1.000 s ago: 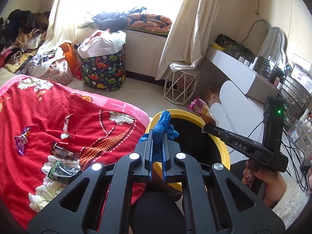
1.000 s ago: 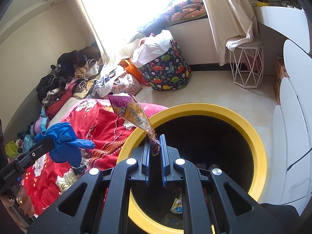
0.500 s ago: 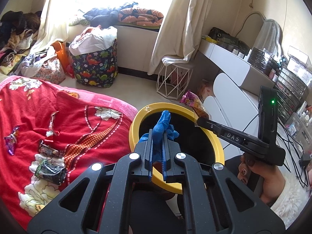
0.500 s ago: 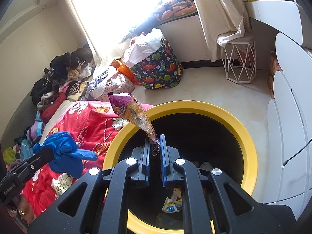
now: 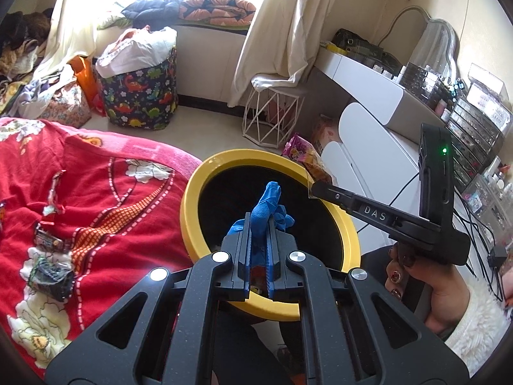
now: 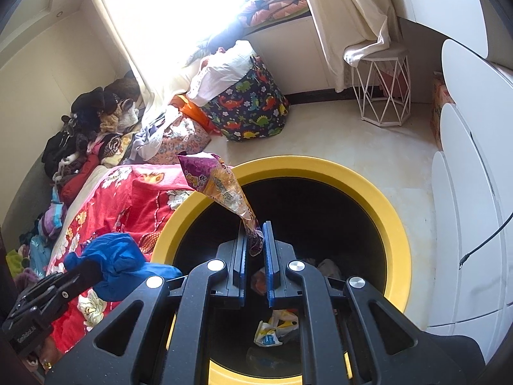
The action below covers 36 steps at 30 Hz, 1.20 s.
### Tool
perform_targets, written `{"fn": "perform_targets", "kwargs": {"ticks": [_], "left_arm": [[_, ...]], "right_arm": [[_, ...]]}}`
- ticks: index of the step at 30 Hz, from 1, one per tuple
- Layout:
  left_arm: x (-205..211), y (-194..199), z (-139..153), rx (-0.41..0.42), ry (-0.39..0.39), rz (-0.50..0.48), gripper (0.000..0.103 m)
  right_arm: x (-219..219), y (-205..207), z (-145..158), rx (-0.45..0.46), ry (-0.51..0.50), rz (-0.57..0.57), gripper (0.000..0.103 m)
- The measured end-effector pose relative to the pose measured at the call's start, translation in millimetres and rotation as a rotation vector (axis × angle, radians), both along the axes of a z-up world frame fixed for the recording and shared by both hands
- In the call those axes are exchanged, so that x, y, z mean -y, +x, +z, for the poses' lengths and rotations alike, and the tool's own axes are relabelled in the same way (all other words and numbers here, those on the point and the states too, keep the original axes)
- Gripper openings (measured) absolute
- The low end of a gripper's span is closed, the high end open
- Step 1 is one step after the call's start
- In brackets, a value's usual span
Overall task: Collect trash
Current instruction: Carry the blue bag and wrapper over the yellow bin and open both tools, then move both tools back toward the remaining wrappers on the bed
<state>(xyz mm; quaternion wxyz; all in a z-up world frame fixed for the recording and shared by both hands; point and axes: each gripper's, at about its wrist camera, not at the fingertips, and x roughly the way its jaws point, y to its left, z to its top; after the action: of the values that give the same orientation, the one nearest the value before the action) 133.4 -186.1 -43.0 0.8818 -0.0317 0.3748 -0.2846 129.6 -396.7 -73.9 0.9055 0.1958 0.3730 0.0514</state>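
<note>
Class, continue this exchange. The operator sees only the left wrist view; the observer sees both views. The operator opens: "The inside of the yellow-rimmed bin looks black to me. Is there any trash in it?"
Observer: Yes. The right wrist view shows a crumpled white, yellow and blue wrapper lying on the bottom of the yellow-rimmed bin.
Operator: Is the right tool over the opening?
Observer: Yes. The right tool is above the opening and pinches the tail of the snack wrapper. The wrapper's top leans out over the rim towards the red blanket.
</note>
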Motion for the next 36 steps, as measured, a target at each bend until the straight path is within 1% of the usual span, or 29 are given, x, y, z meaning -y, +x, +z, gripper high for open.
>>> {"fn": "perform_targets", "kwargs": {"ticks": [2,8,10,12,14,15,16,17,18,19,21,24,28,33,36], "left_arm": [[6,3,-5,-0.014,0.006,-0.009,0.003],[18,7,-15,-0.023,0.029,-0.025,0.003],[21,9,-18,-0.026,0.033,-0.025,0.003],[22,11,-21,-0.031,0.035,-0.023,0.004],[21,10,-23,-0.039,0.031,-0.022,0.018],[21,10,-22,-0.038,0.028,-0.018,0.039],[19,8,-22,-0.029,0.021,-0.011,0.053],[18,6,-21,-0.019,0.016,-0.005,0.056],[17,5,-20,-0.013,0.016,0.0,0.062],[16,5,-19,-0.007,0.019,0.009,0.075],[13,2,-16,0.01,0.01,0.021,0.087],[10,0,-10,0.037,0.009,0.033,0.092],[4,-2,-3,0.062,0.014,0.053,0.092],[-7,-2,2,0.069,0.011,0.085,0.092],[-14,-2,4,0.077,0.011,0.104,0.092]], "right_arm": [[2,0,-2,-0.006,0.004,-0.009,0.01],[7,1,-6,-0.019,0.018,-0.028,0.01],[11,1,-8,-0.027,0.021,-0.048,0.015],[16,1,-11,-0.035,0.035,-0.069,0.029],[21,1,-14,-0.042,0.052,-0.091,0.036],[24,0,-14,-0.045,0.059,-0.099,0.04],[26,0,-15,-0.046,0.067,-0.106,0.043],[26,0,-15,-0.046,0.071,-0.11,0.049],[27,0,-15,-0.044,0.075,-0.114,0.052],[28,-1,-15,-0.041,0.078,-0.115,0.052],[26,0,-14,-0.039,0.076,-0.112,0.055],[24,0,-13,-0.034,0.069,-0.103,0.057],[20,0,-10,-0.017,0.059,-0.092,0.059],[10,-1,-2,0.018,0.039,-0.066,0.065],[4,-2,2,0.035,0.025,-0.051,0.067]]}}
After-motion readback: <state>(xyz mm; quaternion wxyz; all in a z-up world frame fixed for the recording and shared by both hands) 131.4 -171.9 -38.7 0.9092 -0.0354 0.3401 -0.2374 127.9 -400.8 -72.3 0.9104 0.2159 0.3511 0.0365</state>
